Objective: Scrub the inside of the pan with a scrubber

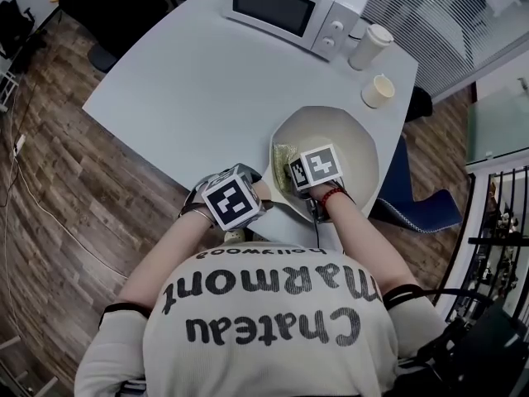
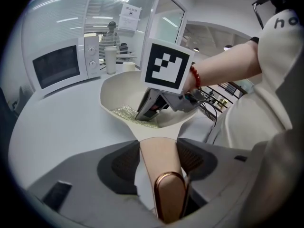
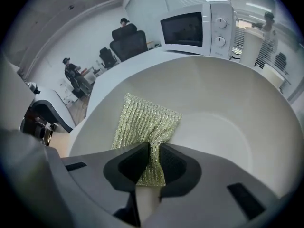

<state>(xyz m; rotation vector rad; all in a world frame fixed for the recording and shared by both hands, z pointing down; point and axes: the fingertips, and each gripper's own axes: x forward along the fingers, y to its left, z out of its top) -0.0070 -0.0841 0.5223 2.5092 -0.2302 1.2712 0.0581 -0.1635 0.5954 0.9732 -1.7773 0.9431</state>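
A cream pan (image 1: 351,143) sits at the near right edge of the grey table (image 1: 190,81). Its tan handle (image 2: 160,163), ending in a copper loop, lies between the pads of my left gripper (image 2: 159,148), which is shut on it. Inside the pan, my right gripper (image 3: 155,158) is shut on one end of a gold mesh scrubber (image 3: 145,122). The cloth lies spread on the pan's left inner wall (image 3: 228,118). In the left gripper view, the right gripper (image 2: 152,106) angles down onto the scrubber (image 2: 126,113). From the head view, both grippers (image 1: 248,190) (image 1: 302,172) sit close together at the pan's near side.
A white microwave (image 1: 289,7) stands at the back of the table. A tall paper cup (image 1: 369,46) and a small cup (image 1: 378,91) stand just beyond the pan. A blue chair (image 1: 421,209) is at the table's right side. People sit in the far background.
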